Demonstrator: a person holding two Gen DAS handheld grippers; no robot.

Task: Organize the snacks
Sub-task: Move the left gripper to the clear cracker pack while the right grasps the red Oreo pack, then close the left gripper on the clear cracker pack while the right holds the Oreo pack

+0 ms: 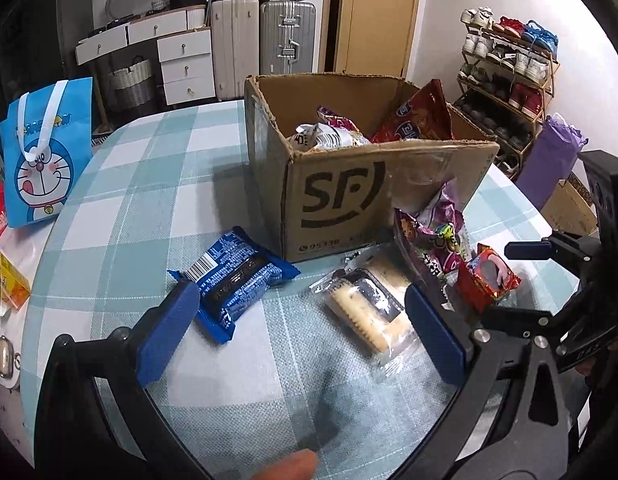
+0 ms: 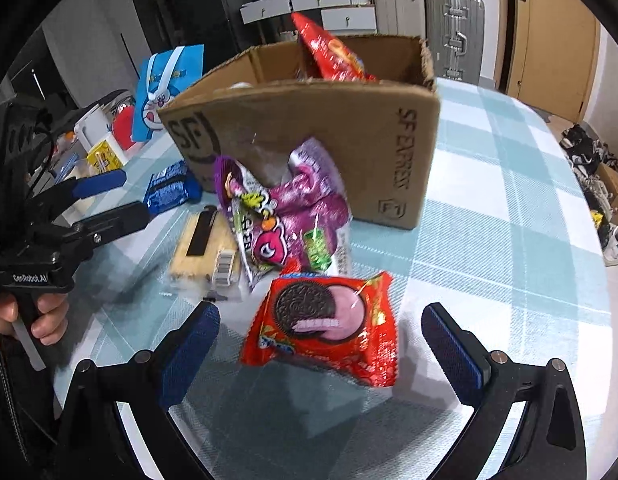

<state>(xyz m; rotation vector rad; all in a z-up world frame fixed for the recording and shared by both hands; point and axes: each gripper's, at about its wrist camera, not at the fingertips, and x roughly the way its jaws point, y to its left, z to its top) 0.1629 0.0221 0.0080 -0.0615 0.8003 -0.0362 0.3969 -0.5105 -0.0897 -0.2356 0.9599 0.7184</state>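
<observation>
Left wrist view: left gripper [image 1: 299, 322], jaws spread wide and empty, hovers over the clear biscuit pack [image 1: 367, 312] lying on the tablecloth [image 1: 149, 184]. The pack is probably light, crinkly and fragile; grip across its short sides. The cardboard box [image 1: 337, 200] holds several snack bags.

Right wrist view: right gripper [image 2: 321, 340], also spread and empty, frames the red cookie packet [image 2: 325, 324], likely slippery film.
</observation>
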